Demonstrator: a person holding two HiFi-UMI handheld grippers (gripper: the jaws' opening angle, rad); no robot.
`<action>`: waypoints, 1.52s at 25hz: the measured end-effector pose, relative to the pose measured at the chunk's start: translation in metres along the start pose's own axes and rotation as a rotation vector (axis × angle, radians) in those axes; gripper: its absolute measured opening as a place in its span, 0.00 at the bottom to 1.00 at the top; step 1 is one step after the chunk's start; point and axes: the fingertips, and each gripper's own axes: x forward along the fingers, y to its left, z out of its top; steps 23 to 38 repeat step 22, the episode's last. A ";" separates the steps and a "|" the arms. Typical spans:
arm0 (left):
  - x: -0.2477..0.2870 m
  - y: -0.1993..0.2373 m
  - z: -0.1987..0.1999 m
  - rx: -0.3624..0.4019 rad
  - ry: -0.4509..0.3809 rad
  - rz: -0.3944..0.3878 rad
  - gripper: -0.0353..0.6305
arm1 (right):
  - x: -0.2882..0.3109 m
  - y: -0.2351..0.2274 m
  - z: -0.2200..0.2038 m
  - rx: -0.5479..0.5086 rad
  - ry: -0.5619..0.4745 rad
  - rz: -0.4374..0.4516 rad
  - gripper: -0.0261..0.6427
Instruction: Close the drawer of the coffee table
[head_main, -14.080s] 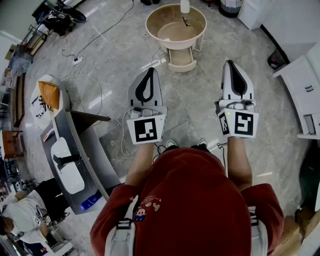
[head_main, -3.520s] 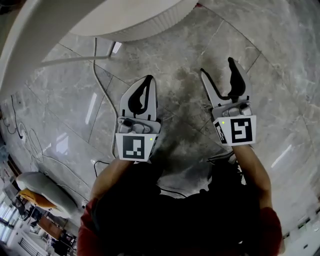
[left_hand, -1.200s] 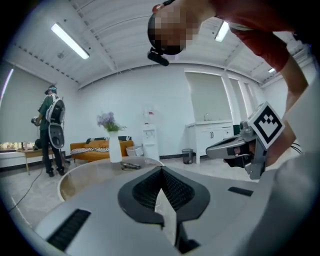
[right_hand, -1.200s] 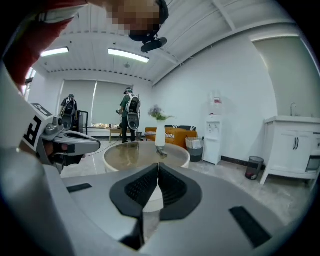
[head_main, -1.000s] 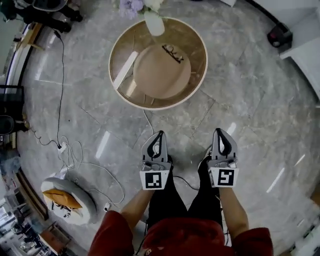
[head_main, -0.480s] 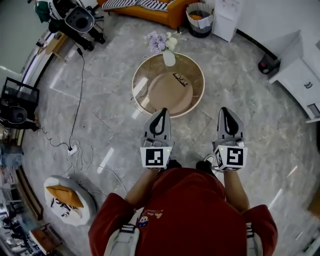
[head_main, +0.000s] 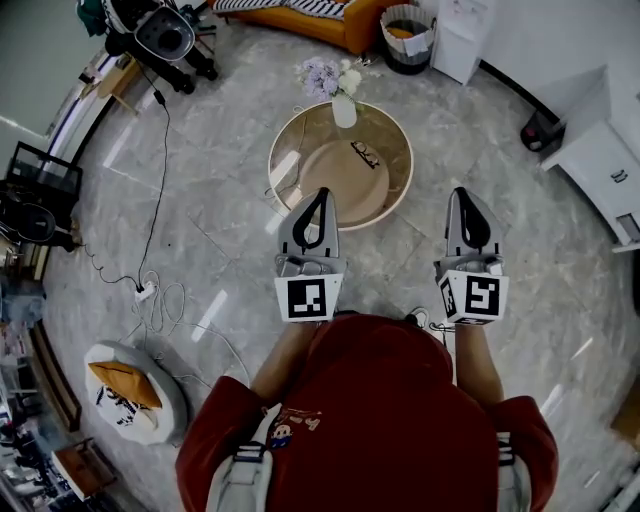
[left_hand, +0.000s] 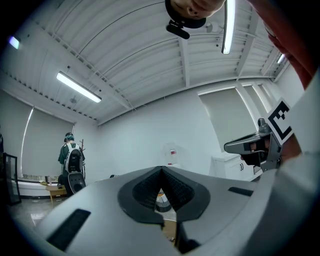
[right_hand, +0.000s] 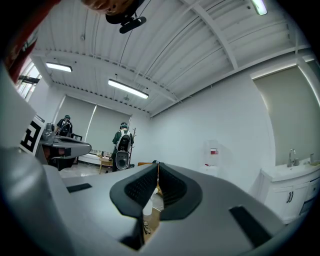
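Note:
The round wooden coffee table stands on the grey floor ahead of me, seen from above in the head view. No drawer sticks out from its rim on my side. A vase of flowers and a pair of glasses rest on its top. My left gripper hangs in the air over the table's near edge, held level, jaws shut on nothing. My right gripper is level to the right of the table, also shut and empty. In the gripper views the left gripper and right gripper show their tips meeting.
An orange sofa and a bin stand beyond the table. White cabinets are at the right. Cables and a round cushion lie on the floor at left, camera gear at top left. A person stands far off.
The drawer that stood open at the start no longer protrudes. Over the last second both grippers rose together, and the table now looks smaller and farther below.

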 end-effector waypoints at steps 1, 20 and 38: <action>0.000 0.000 0.000 0.003 -0.001 0.004 0.07 | 0.001 -0.001 0.000 0.000 -0.001 0.002 0.07; -0.005 -0.004 0.000 0.011 -0.018 0.025 0.07 | 0.001 -0.004 -0.002 -0.017 -0.014 0.007 0.07; -0.004 -0.004 0.002 0.010 -0.018 0.024 0.07 | 0.002 -0.004 0.000 -0.022 -0.017 0.008 0.07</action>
